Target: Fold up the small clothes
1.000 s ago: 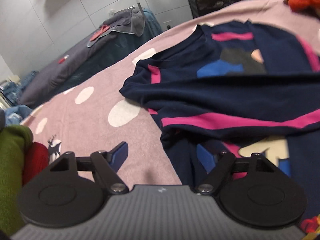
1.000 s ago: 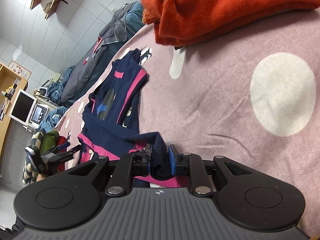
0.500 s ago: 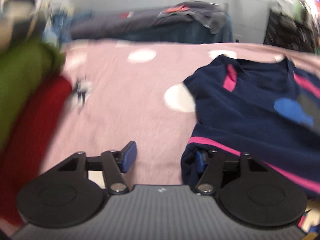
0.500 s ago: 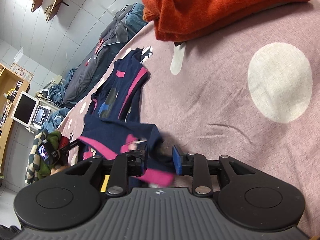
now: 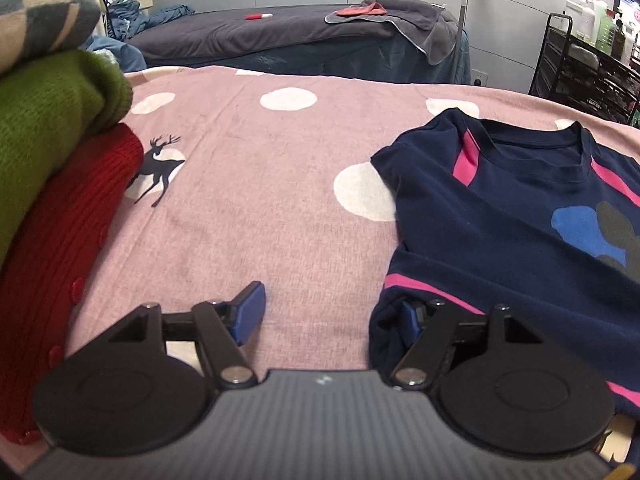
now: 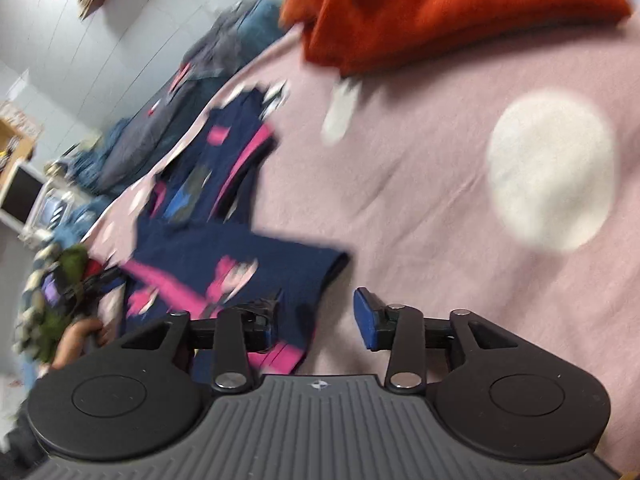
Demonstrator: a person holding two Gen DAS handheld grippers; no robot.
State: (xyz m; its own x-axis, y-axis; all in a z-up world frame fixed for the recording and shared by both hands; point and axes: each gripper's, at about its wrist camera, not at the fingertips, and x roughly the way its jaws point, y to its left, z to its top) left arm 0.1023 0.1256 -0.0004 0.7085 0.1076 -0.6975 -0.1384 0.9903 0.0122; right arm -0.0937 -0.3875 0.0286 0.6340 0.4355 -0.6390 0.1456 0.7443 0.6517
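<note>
Since a second ago: your right gripper (image 6: 316,318) has let go of the navy hem it was pinching, and your left gripper (image 5: 332,314) has rolled level and slid to the shirt's near-left corner.
Left jaws: wide and opening; only bare pink blanket (image 5: 248,184) lies between the pads, while the right-hand finger sits tucked against the folded edge of the navy shirt (image 5: 516,216), not pinching it.
Right jaws: wide and opening; the shirt's folded-up hem (image 6: 240,264) lies just ahead of the left-hand finger, part of it reaching into the gap, and neither pad presses on it. This view is blurred, so finer contact you cannot tell.
Shirt position: ahead and to the right of your left jaws, front up, neckline at the far end; ahead and to the left of your right jaws.
Done so far: the bottom appears folded up once over the body, the pink stripe marking the doubled edge.
Left to do: judging from the spread shoulders and sleeve, the sides and top remain unfolded.
Finished pile: green knit (image 5: 48,120) on red knit (image 5: 60,240), left of your left jaws.
Waiting: an orange garment (image 6: 460,4) far ahead of your right jaws, looking unsorted.
</note>
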